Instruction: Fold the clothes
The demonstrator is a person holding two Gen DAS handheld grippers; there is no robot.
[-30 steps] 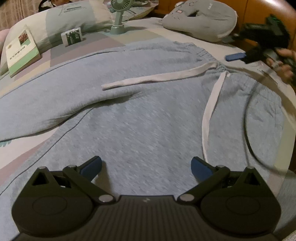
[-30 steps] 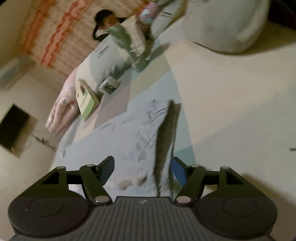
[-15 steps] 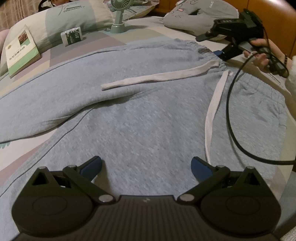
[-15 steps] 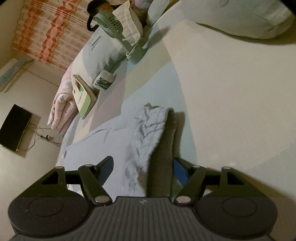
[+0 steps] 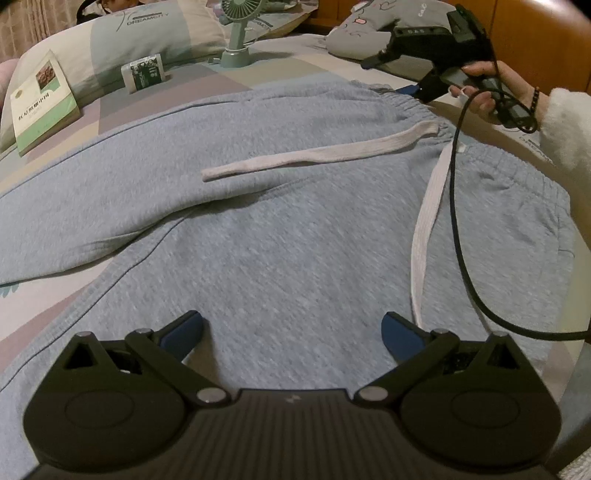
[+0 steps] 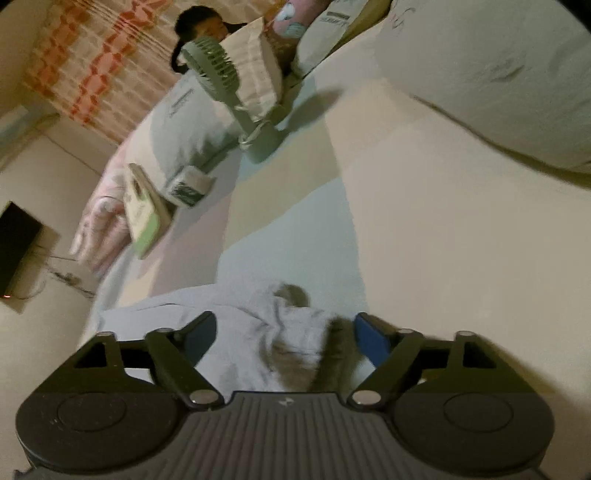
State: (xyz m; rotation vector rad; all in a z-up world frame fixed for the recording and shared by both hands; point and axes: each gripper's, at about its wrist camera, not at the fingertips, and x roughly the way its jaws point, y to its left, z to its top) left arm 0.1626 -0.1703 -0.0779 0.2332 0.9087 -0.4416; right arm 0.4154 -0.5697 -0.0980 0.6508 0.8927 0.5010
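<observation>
- The blue-grey sweatpants [image 5: 295, 229] lie flat on the bed [image 5: 229, 79], waistband at the far right.
- The left gripper [image 5: 291, 328] hovers over them, spread wide, pinching nothing.
- The right gripper [image 6: 284, 332] is opening at the waistband's far corner, cloth loose between its jaws.
- Bare bed lies beyond that edge.
- A fan [image 5: 240, 26] and a book [image 5: 42, 99] sit far left.

A green fan [image 5: 240, 33], book [image 5: 40, 103] (green-covered) and pillow [image 5: 147, 33] sit together.
</observation>
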